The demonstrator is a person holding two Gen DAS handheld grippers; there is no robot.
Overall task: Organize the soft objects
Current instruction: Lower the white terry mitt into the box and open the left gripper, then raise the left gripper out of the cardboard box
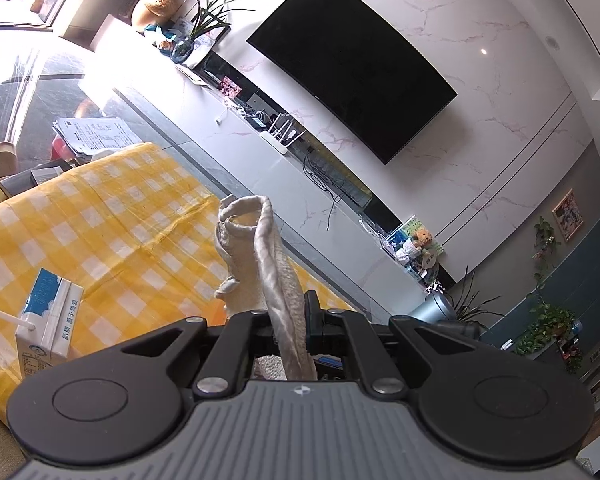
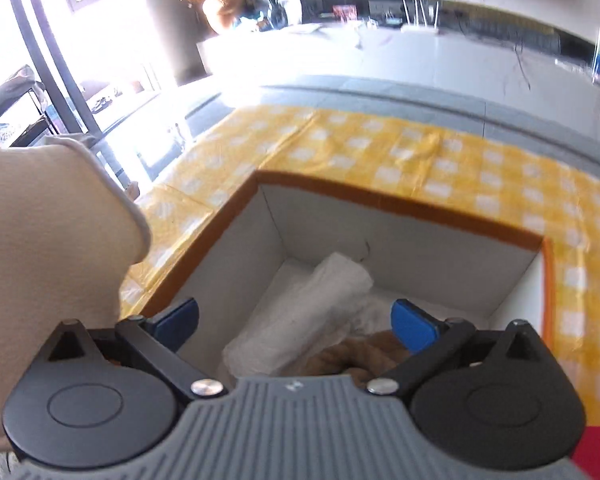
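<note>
In the left wrist view my left gripper (image 1: 292, 316) is shut on a cream towel (image 1: 260, 248), which stands up from the jaws in a twisted fold above the yellow checked tablecloth (image 1: 100, 216). In the right wrist view my right gripper (image 2: 296, 322) is open, its blue pads (image 2: 414, 328) wide apart with nothing pressed between them. It hangs over an orange-rimmed box (image 2: 400, 204) with white inner walls. Inside lie a rolled white cloth (image 2: 312, 312) and a brown soft thing (image 2: 352, 354), partly hidden by the gripper. A beige cloth (image 2: 48, 240) fills the left edge.
A milk carton (image 1: 48, 320) with a straw stands on the tablecloth at the left. Papers and boxes (image 1: 88, 136) crowd the table's far end. Beyond the table run a long white cabinet (image 1: 236, 144) and a wall television (image 1: 352, 64).
</note>
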